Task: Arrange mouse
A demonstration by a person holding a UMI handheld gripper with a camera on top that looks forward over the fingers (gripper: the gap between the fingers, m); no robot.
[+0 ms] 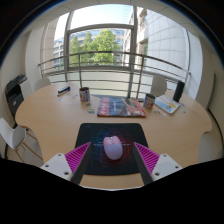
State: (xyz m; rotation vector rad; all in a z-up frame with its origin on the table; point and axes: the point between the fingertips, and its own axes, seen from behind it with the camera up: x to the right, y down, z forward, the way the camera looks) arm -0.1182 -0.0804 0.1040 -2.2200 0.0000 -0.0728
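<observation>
Mouse [113,148], pale pink-white, lying between the fingers on a dark mousepad [110,135], with clear gaps at either side, untouched by either pad. Resting there on its own.

Largest first: wooden counter [50,120], rounded, spreading wide beyond the fingers and to both sides of them. Further beyond, tall windows [100,30] with green trees outside, fronted by a curved metal railing [110,68]. Off to the left of the fingers, a white chair [15,140] drawn up at the counter's edge, and a dark machine-like object [15,95] behind it, too indistinct to name. Dark mousepad just ahead of and between the fingers, lying flat on the counter. Beyond the mousepad, a flat colourful book or magazine [120,106]. To the right of that, a dark upright object [179,91] and a bluish flat item [166,103] near the counter's far edge. A small dark cup [85,96] standing beyond and slightly left of the mousepad; a small dark flat object [63,90] further left still.

Gripper [112,158] spread wide, released, holding nothing; magenta pads [77,156] angled inward toward the mouse from either side.
</observation>
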